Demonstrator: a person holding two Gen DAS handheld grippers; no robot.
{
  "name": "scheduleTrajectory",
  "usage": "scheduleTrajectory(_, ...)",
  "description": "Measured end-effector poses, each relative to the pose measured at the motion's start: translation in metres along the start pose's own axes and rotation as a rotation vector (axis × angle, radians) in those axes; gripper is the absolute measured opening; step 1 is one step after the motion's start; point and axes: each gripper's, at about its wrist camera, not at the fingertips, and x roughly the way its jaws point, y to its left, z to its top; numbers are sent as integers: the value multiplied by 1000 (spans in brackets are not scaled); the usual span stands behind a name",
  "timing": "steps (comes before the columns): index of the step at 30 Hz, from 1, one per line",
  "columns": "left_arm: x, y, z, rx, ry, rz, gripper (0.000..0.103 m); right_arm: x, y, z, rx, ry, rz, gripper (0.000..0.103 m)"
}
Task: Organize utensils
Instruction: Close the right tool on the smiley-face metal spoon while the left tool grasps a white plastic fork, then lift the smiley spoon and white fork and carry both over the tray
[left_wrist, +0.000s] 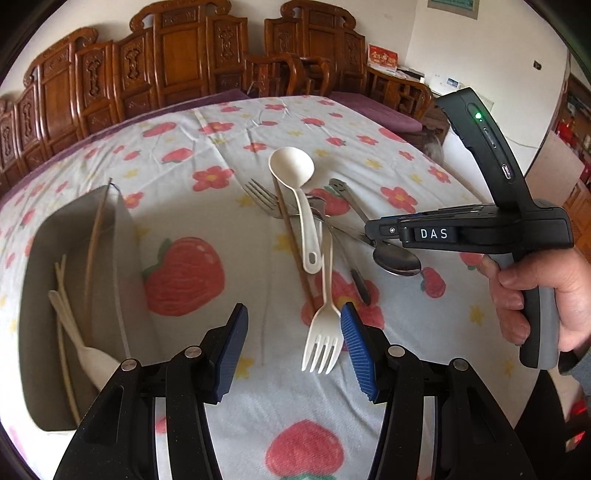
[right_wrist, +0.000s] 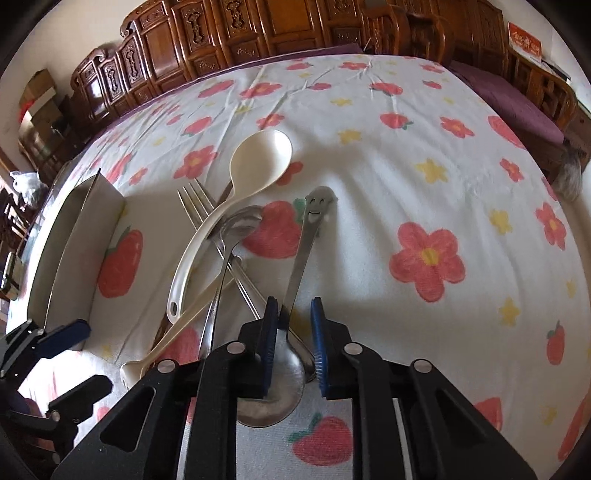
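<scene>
Utensils (left_wrist: 310, 221) lie piled on the desk (right_wrist: 406, 155); right gripper (right_wrist: 293, 332) jaws straddle a steel spoon (right_wrist: 295, 266), left gripper (left_wrist: 293, 347) jaws spread.

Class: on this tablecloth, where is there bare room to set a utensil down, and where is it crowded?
Free: cloth between the tray and the utensil pile, and the far cloth beyond the cream ladle. Crowded: the pile itself, where the right gripper straddles the smiley spoon.
</scene>
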Motion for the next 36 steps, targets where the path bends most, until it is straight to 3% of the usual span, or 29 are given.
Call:
scheduleTrajectory(3, 6, -1, 2, -8, 11, -22, 50, 1, 1, 2, -9, 15, -19, 8)
scheduleTrajectory(10, 20, -5, 1, -6, 44, -53, 48, -1, 3, -1, -51, 21, -59, 6)
scheduleTrajectory(15, 31, -1, 0, -23, 73, -70, 36, -11, 1, -9, -72, 7, -66, 7)
scheduleTrajectory(20, 34, -4, -1, -12, 68, -67, 33, -17, -2, -16, -74, 7, -58, 7)
scheduleTrajectory(22, 34, -3, -2, -18, 67, -70, 24, -19, -2, -18, -76, 7, -57, 7)
scheduleTrajectory(36, -4, -20, -20, 51, 30, -37, 22, -36, 8, -40, -85, -5, -33, 7)
